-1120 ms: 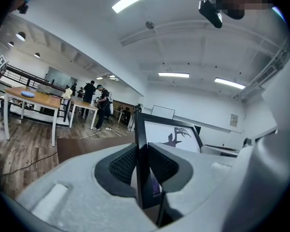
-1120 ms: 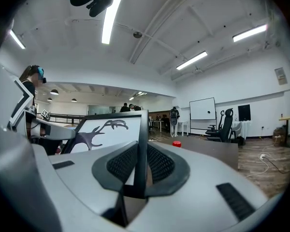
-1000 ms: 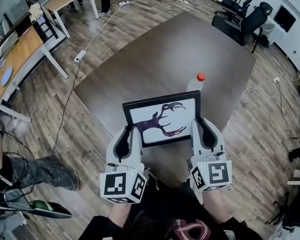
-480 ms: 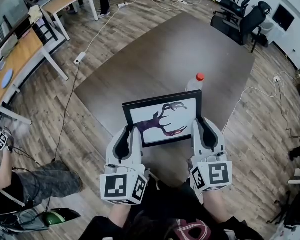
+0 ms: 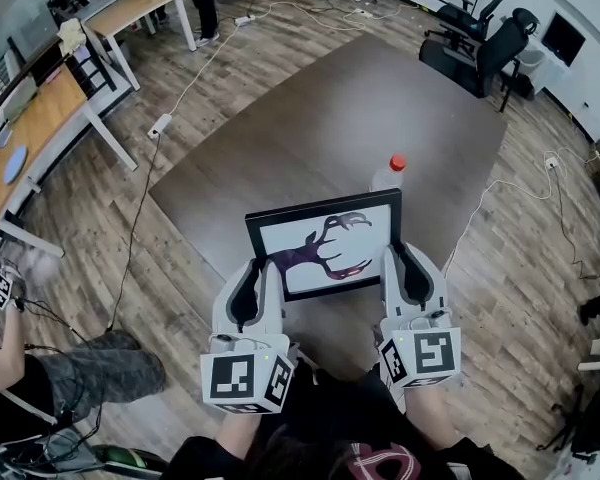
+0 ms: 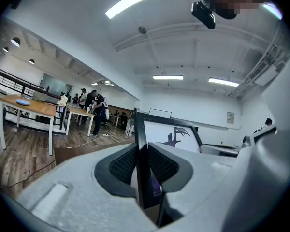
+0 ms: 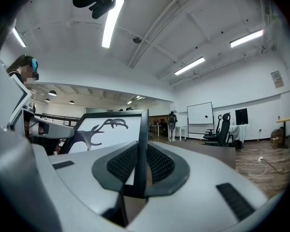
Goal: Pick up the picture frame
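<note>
Both side edges of the picture frame (image 5: 325, 243) are clamped, by left tongs (image 5: 264, 271) and right tongs (image 5: 394, 256).

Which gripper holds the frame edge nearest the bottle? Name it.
The right gripper: it clamps the picture frame at the edge beside the bottle; the left gripper holds the opposite edge.

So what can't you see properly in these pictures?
- Bottle: head view, the picture frame hides all but its red cap and shoulder.
- Frame's lower corners: head view, covered by the left gripper and right gripper.
- Frame's back: shown in no view.
</note>
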